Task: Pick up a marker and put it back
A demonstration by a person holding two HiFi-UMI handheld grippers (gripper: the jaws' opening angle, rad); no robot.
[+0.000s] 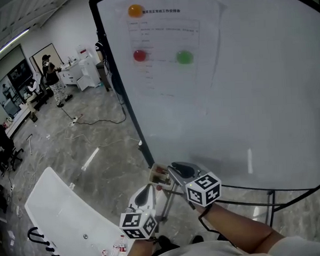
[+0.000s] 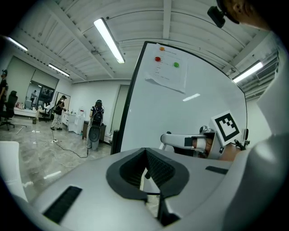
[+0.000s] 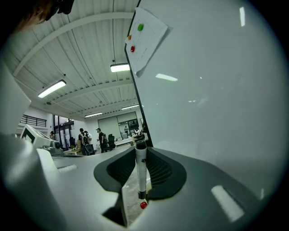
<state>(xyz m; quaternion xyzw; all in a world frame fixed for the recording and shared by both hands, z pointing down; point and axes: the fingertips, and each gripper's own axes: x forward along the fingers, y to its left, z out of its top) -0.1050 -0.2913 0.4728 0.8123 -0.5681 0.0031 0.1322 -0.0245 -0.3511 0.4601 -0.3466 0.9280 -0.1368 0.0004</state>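
Note:
A white marker (image 3: pixel 141 169) with a dark cap stands upright between the pads of my right gripper (image 3: pixel 140 151), which is shut on it. In the head view that gripper (image 1: pixel 175 171) sits close to the lower left edge of the whiteboard (image 1: pixel 244 93), beside a small box-like holder (image 1: pixel 159 175). My left gripper (image 1: pixel 147 196) hangs just below and to the left of it; its jaws (image 2: pixel 145 155) meet at the tips with nothing between them. From the left gripper view, the right gripper (image 2: pixel 168 139) reaches toward the board. The marker is not discernible in the head view.
A paper sheet (image 1: pixel 163 44) is pinned to the board by an orange magnet (image 1: pixel 135 10), a red magnet (image 1: pixel 139 55) and a green magnet (image 1: pixel 184 57). A white table (image 1: pixel 62 210) with small items stands at lower left. People and desks (image 1: pixel 50 77) are far off, and a cable (image 1: pixel 95 122) lies on the floor.

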